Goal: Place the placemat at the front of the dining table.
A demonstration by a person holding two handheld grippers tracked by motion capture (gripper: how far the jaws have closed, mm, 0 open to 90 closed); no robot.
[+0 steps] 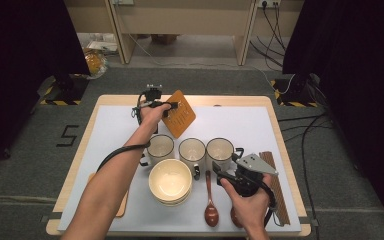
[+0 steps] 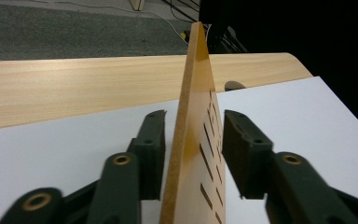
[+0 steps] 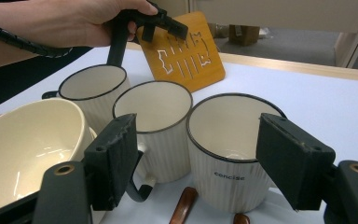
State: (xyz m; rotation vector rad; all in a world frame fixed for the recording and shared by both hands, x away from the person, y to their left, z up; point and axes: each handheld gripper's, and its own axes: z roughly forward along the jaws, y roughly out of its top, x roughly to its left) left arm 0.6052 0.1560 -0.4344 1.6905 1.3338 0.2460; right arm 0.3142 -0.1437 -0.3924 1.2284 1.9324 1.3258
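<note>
Left gripper [image 2: 193, 140]: fingers part-open astride the upright orange slotted wooden trivet [image 2: 193, 154], pads clear, upper centre. Right gripper [image 3: 196, 163]: fingers wide, empty.

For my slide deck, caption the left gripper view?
Left gripper, jaws apart, straddles an upright slotted wooden trivet over the white mat.

The trivet [image 1: 179, 114] is honey-orange wood with slotted cut-outs. Three mugs [image 1: 192, 150] are cream, ribbed, black-rimmed — one [image 3: 230, 149] bears small dark lettering. The bowl [image 1: 170, 181] is pale cream, the spoon [image 1: 210, 206] reddish-brown, the mat [image 1: 230, 125] white.
</note>
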